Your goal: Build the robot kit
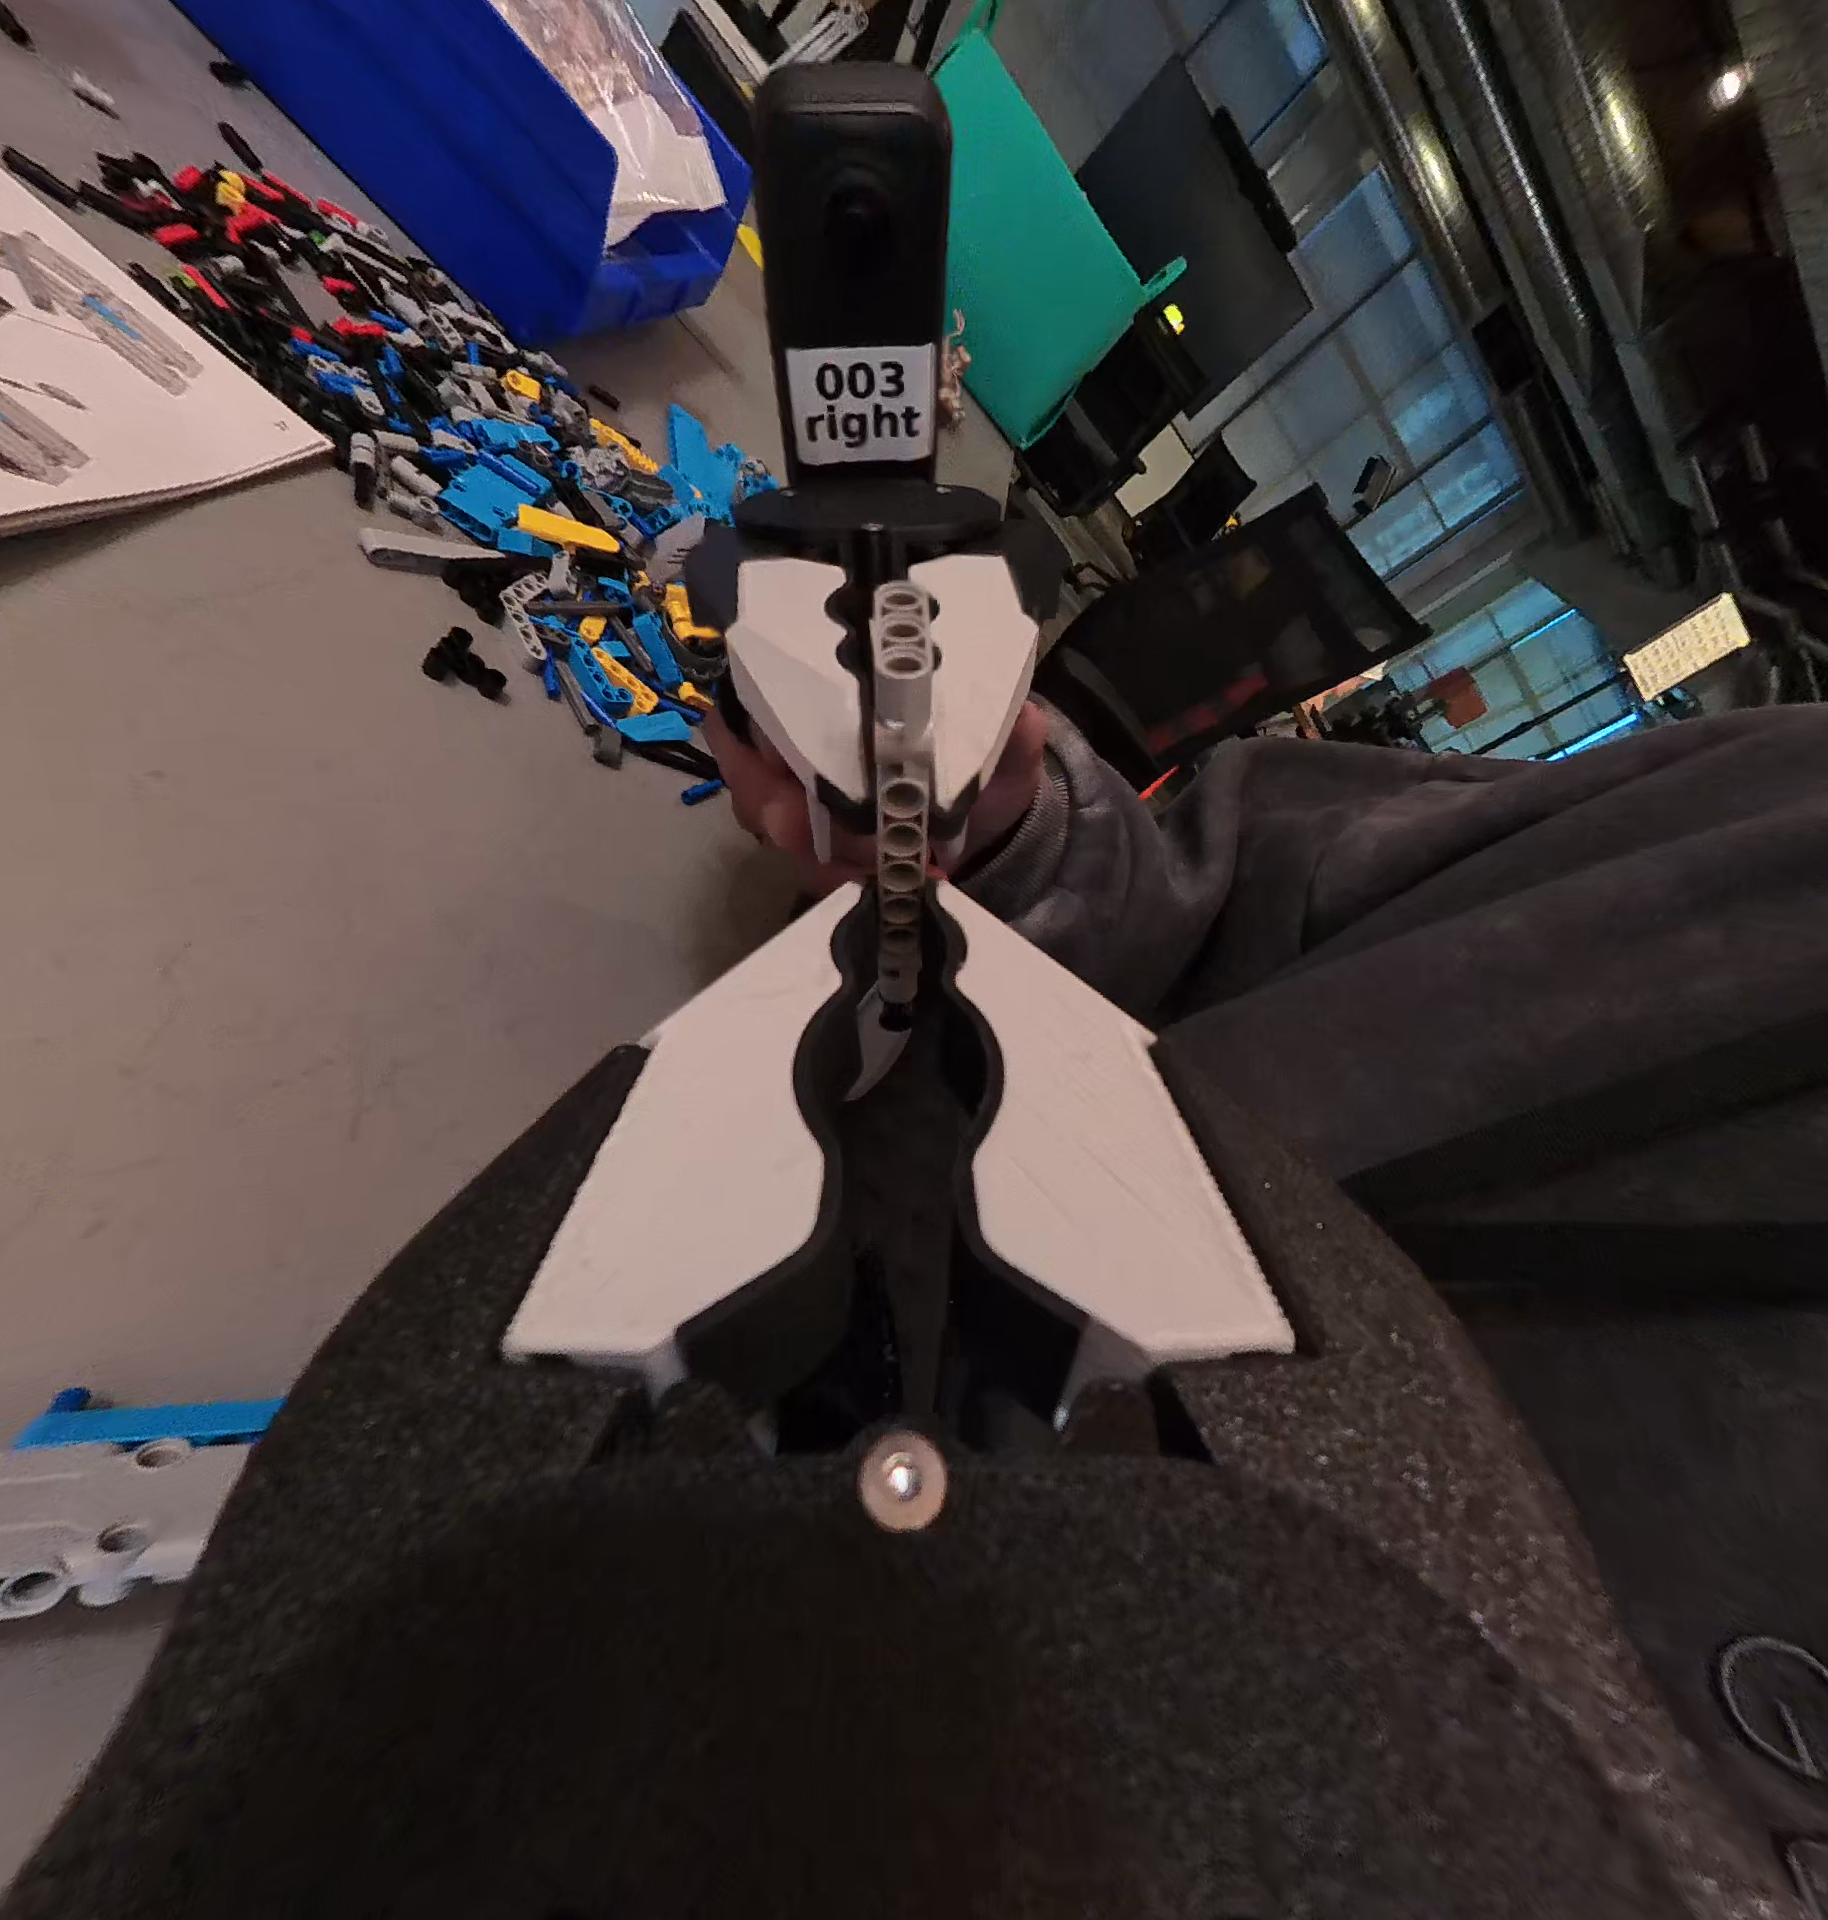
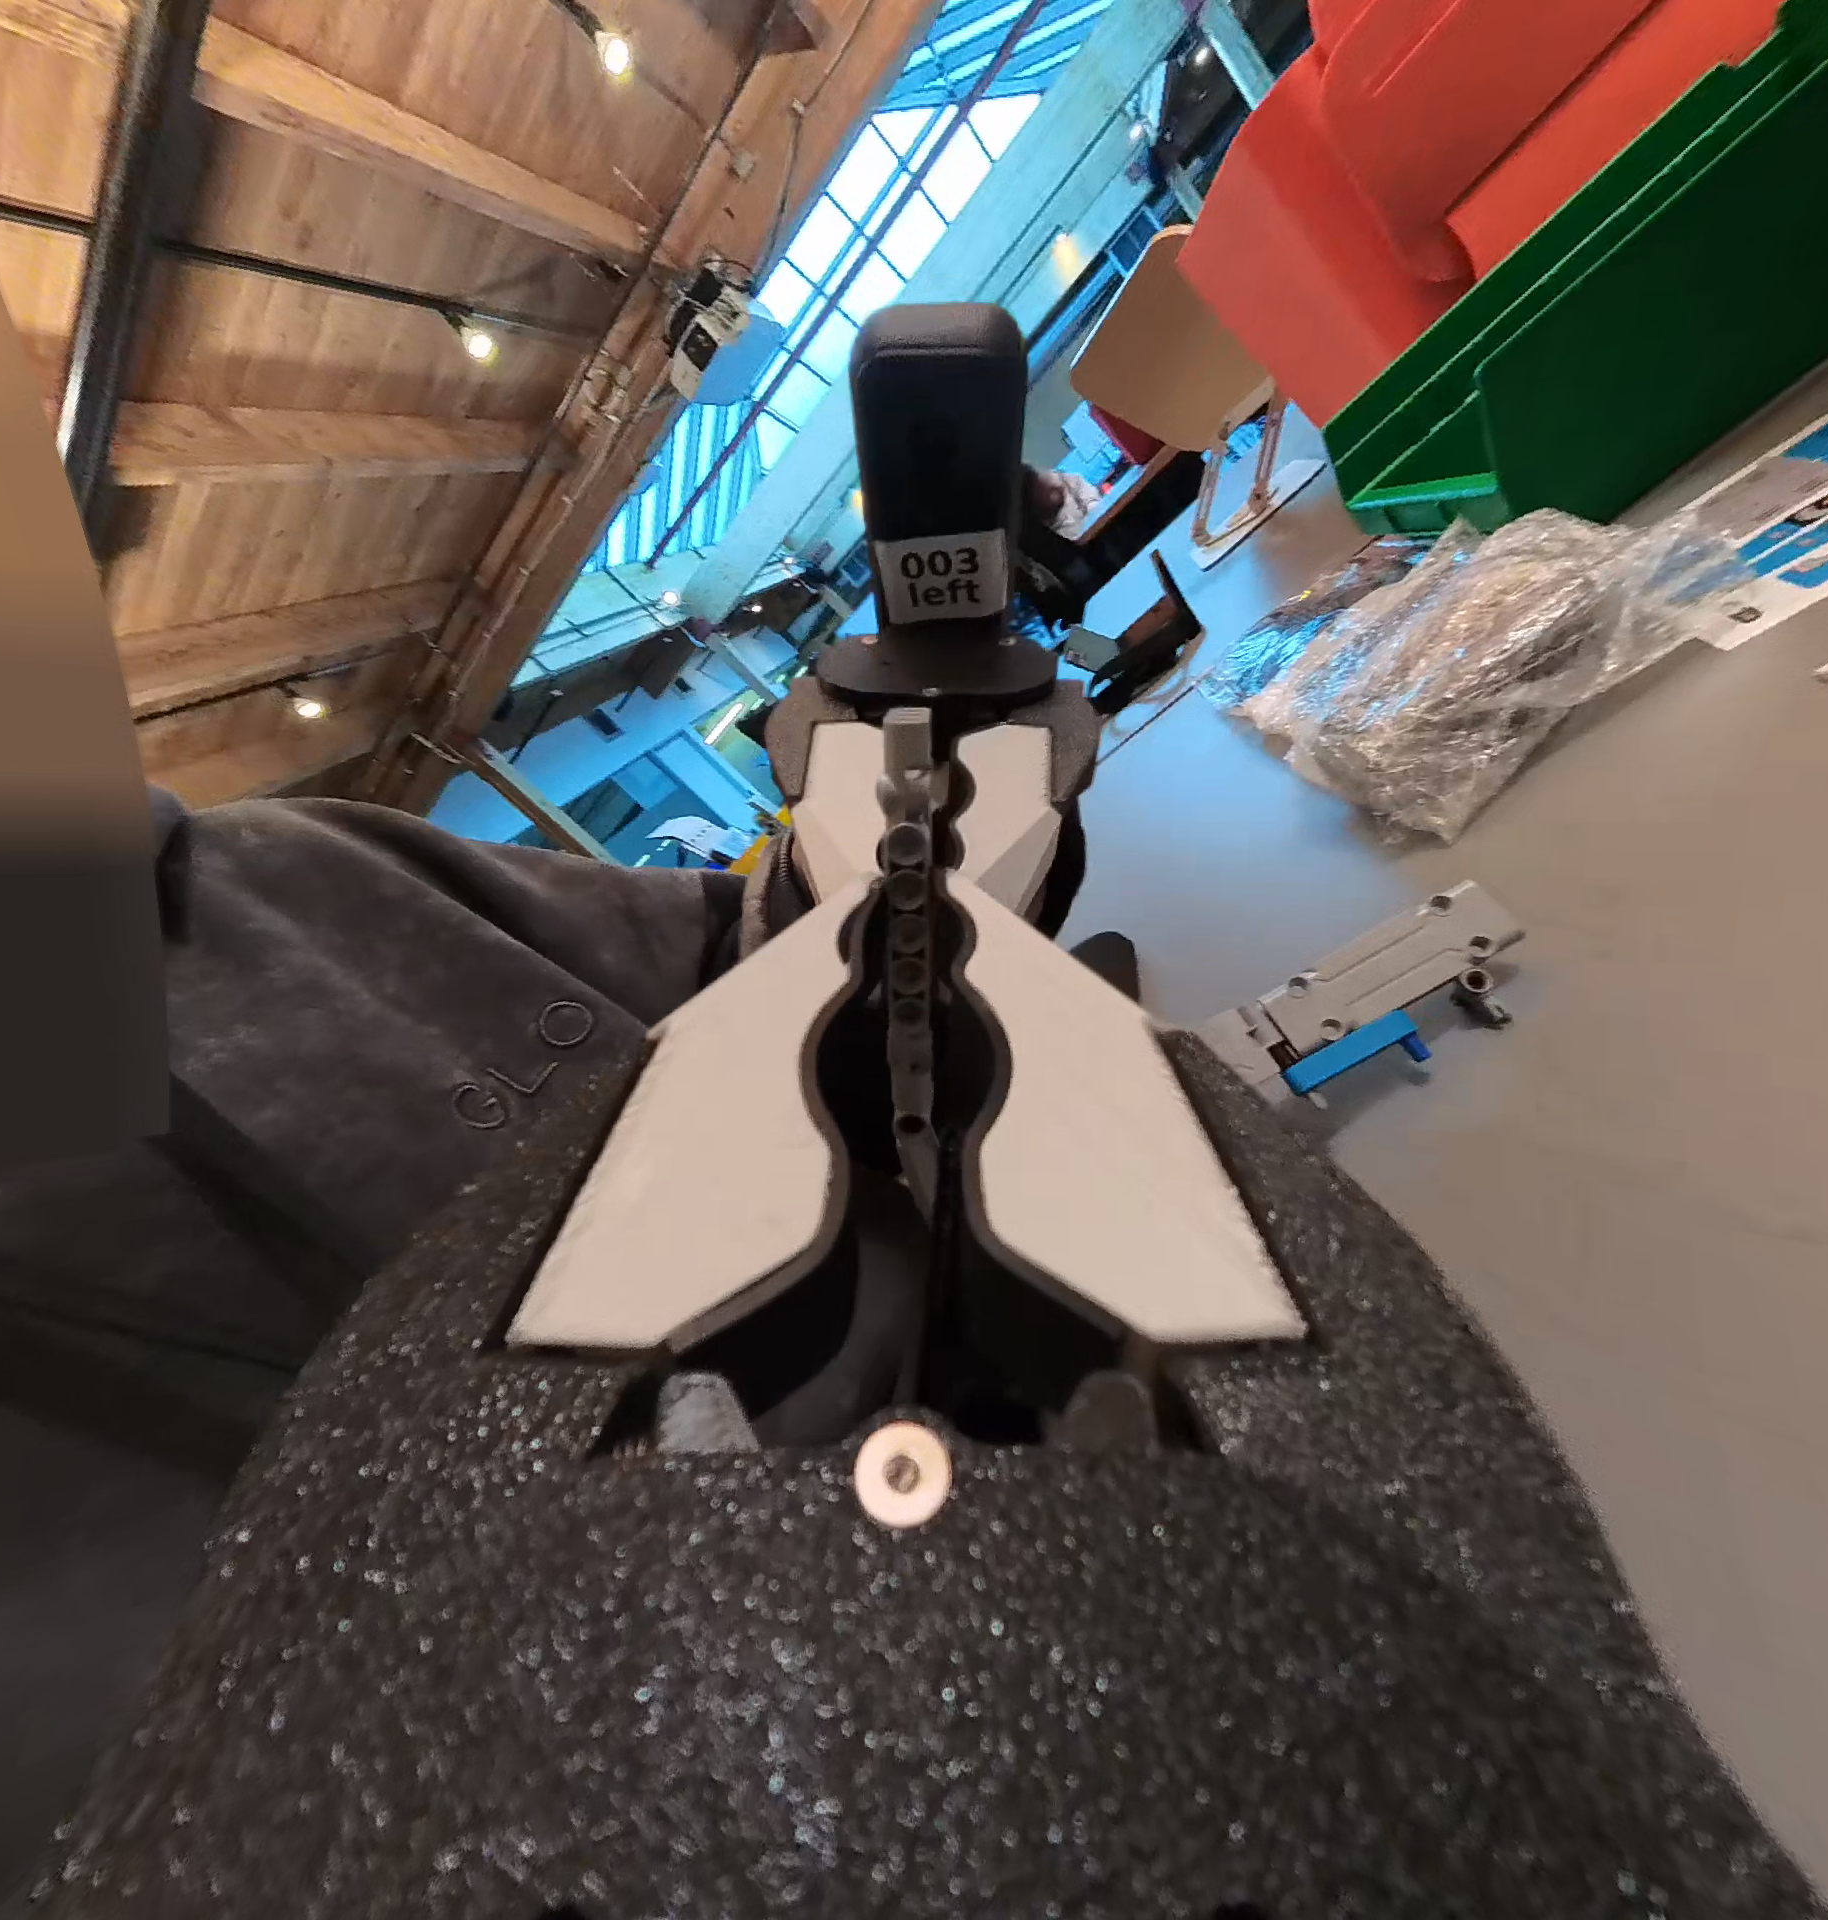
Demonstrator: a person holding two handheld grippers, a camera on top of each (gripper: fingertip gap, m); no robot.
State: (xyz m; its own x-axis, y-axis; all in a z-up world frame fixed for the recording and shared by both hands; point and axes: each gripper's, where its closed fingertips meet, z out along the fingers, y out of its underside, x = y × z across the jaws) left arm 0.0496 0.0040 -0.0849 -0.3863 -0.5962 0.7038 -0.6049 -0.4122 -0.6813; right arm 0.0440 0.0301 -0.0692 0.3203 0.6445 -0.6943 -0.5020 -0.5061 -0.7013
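Observation:
My two grippers face each other tip to tip, held in the air. In the left wrist view my left gripper [image 1: 894, 902] is shut on the near end of a grey holed beam [image 1: 902, 810]. My right gripper [image 1: 889, 836] stands opposite, shut on the same beam, whose far end [image 1: 905, 634] runs between its white fingers. In the right wrist view my right gripper [image 2: 910, 891] clamps the grey beam [image 2: 908, 966], and the left gripper [image 2: 915, 831] holds its far part. A hand shows behind the right gripper.
A pile of small blue, black, yellow and red building pieces [image 1: 536, 499] lies on the grey table [image 1: 266, 935] by an open instruction booklet [image 1: 79, 343]. A grey-and-blue part assembly [image 2: 1377, 987] lies nearby. Blue [image 1: 453, 135], green [image 2: 1616, 343] and red [image 2: 1409, 187] bins and a plastic bag [image 2: 1461, 665] stand farther off. Left and right tips are no more than a few centimetres apart.

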